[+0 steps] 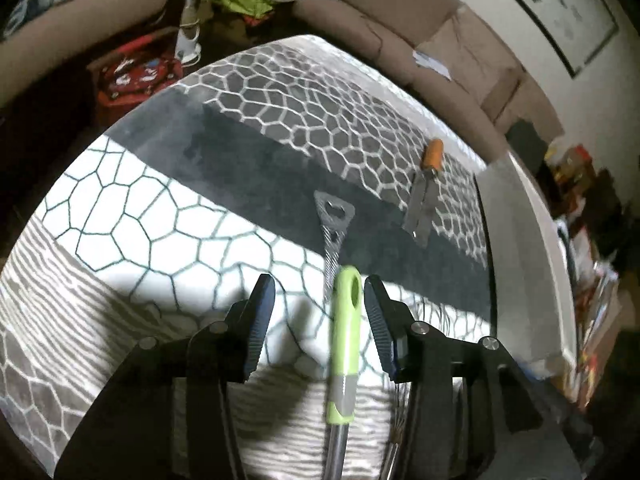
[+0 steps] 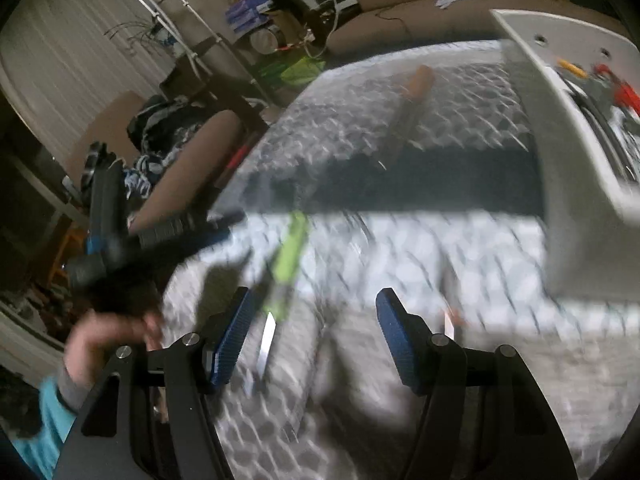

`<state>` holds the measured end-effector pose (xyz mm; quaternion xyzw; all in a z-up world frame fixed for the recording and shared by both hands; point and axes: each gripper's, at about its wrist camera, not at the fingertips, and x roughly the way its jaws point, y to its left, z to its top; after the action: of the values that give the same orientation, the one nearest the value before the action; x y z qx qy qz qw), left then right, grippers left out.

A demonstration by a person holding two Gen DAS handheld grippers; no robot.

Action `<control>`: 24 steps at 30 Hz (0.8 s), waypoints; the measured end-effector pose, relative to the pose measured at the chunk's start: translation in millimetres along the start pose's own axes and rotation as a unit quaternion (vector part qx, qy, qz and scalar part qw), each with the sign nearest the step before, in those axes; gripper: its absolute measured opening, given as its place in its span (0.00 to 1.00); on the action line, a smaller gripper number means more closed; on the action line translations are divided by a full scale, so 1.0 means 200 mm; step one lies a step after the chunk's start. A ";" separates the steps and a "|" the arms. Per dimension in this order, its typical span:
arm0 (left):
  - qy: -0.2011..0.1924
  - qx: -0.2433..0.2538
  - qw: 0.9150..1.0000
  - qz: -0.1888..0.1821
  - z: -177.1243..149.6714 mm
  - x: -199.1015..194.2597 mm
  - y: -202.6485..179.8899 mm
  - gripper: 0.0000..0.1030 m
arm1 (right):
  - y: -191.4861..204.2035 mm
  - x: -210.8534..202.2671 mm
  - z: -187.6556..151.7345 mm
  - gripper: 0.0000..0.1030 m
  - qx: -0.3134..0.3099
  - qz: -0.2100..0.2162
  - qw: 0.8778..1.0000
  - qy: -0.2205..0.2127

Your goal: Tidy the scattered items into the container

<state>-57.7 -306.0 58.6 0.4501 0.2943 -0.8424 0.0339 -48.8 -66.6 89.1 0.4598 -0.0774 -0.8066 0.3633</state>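
Left wrist view: the patterned bench [image 1: 168,208] fills the picture, and the white container [image 1: 532,240] is seen along its edge at about 3 o'clock, with its rim raised above the cloth. Against the dark band of the cloth a bottle opener [image 1: 333,224] is laid at 12 o'clock from the gripper, and an orange-handled peeler [image 1: 428,176] lies toward 1 o'clock, near the container wall.

The left gripper [image 1: 319,320] is spread wide, with nothing clamped. The green-handled utensil [image 1: 345,328] lies between the jaws, nearer the right one; contact with that jaw cannot be told. Its long axis runs from 6 to 12 o'clock, with the holed end of the handle pointing away at 12 and the metal shaft running back under the gripper.

The step in hand is judged to be the pick-up of this utensil. Closing on the green handle is called for next, then a lift and a carry toward 3 o'clock, over the container rim.

In the blurred right wrist view the right gripper [image 2: 314,332] is likewise held apart and empty, with the container [image 2: 568,168] at 2 o'clock.
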 end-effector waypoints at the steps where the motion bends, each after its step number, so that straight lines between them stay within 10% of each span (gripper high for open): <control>1: -0.007 -0.010 1.000 0.000 0.01 0.00 0.02 0.42 | 0.04 0.07 0.09 0.64 -0.014 -0.009 1.000 0.001; 13: -0.026 -0.078 0.995 -0.051 0.17 -0.10 0.23 0.43 | 0.19 0.98 0.36 0.50 -0.081 -0.116 0.984 0.111; 21: -0.010 -0.086 0.994 -0.073 0.18 -0.09 0.28 0.47 | 0.33 1.06 0.32 0.40 -0.183 -0.177 0.963 0.089; 24: -0.008 -0.085 0.993 -0.077 0.17 -0.09 0.28 0.48 | 0.28 1.04 0.35 0.39 -0.140 -0.143 0.975 0.093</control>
<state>-54.2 -374.7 61.4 0.4147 0.3979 -0.8183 0.0096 -139.9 -258.2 12.0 0.4839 0.1372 -0.8064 0.3111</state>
